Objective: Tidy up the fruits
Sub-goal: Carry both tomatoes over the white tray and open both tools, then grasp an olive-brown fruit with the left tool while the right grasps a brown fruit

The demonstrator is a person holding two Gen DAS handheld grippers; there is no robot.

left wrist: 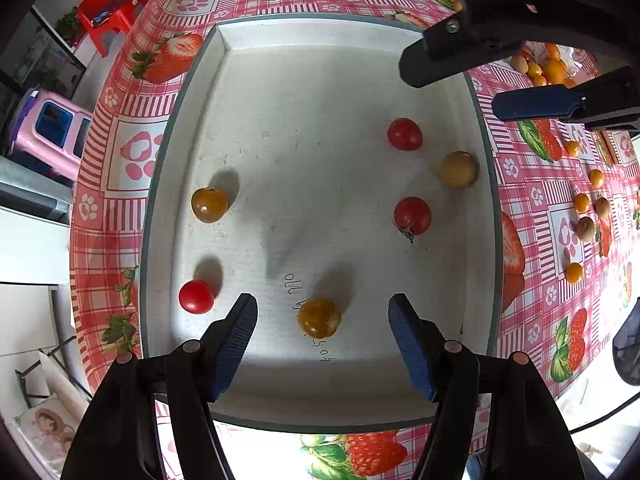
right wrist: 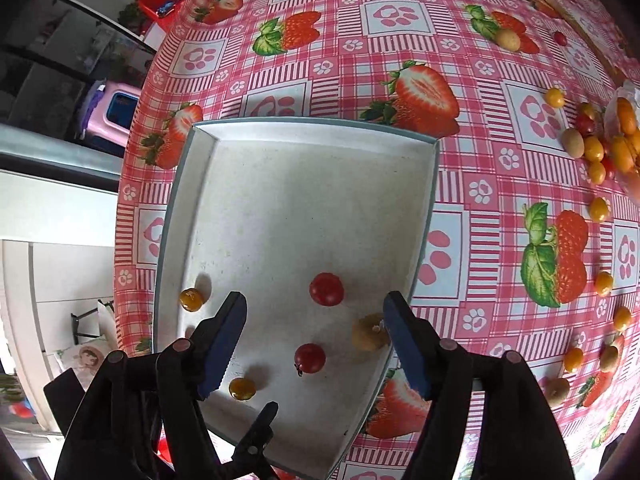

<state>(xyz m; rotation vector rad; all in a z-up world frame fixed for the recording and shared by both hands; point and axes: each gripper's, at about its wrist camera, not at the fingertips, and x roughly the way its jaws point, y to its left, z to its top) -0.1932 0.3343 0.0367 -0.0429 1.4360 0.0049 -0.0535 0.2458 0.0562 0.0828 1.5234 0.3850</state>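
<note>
Although six fruits already lie in the white tray (left wrist: 224, 40), I judge the sorting only partly done. In my left wrist view the tray holds a red tomato (left wrist: 405, 134) at about 1 o'clock, a pale tan fruit (left wrist: 460, 169) just beside the right wall at 2 o'clock, a second red tomato (left wrist: 412, 216) at 3 o'clock, an orange berry (left wrist: 209, 204) at 9 o'clock, a small red tomato (left wrist: 196, 297) at 8 o'clock, and another orange berry (left wrist: 319, 318) at 6 o'clock. That last one sits between the spread, empty fingers of my left gripper (left wrist: 322, 312), untouched on either side.

My right gripper (right wrist: 314, 308) hangs over the tray's near right corner with its fingers released too, carrying nothing; the tan fruit looks close against its right finger, though I cannot tell whether they touch.

Much is left. On the checked surface (right wrist: 400, 60), a heap of orange and red fruits (right wrist: 596, 148) waits at 3 o'clock in my right wrist view, with loose orange berries (right wrist: 604, 283) trailing toward 4 o'clock and a lone tan one (right wrist: 508, 39) at 1 o'clock.
</note>
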